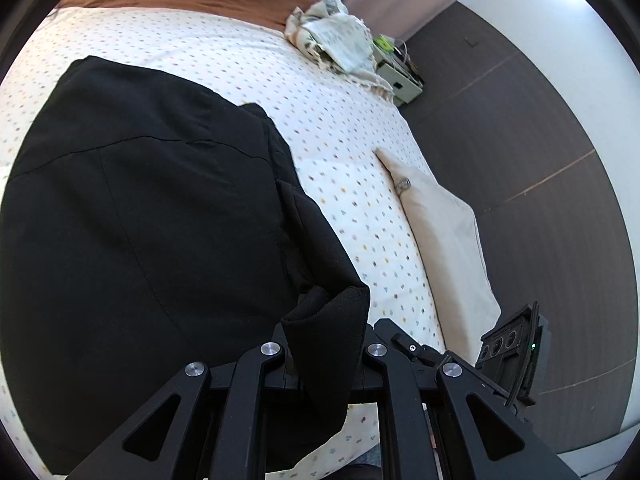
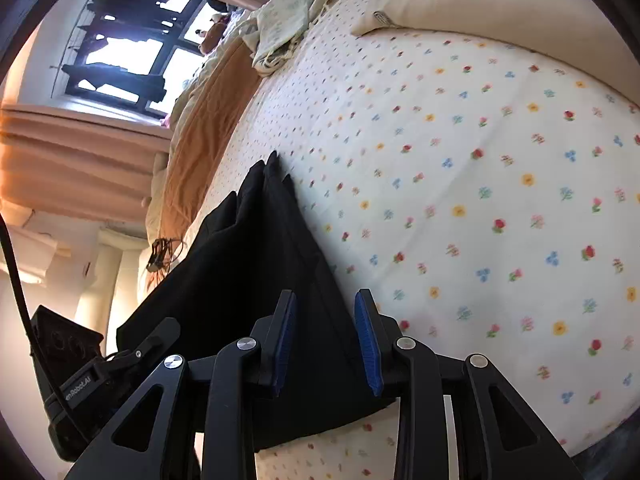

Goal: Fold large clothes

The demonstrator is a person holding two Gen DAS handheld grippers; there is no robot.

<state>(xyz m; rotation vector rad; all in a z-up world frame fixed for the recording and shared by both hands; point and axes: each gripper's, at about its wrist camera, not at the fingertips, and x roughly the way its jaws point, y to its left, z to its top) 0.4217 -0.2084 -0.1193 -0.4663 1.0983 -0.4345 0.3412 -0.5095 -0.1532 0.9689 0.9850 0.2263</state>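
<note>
The black garment [image 1: 152,216] lies spread on the bed [image 1: 340,128], over the flowered sheet. The left claw [image 1: 326,344] is closed on a bunched edge of the cloth, which hangs between its fingers. The right claw [image 2: 326,340] stands open, blue pads [image 2: 370,344] apart, with a garment edge lying between them but not pinched. From both claws the garment's long axis runs away toward the far side of the bed. Judgement: the right claw must close before any fold.
</note>
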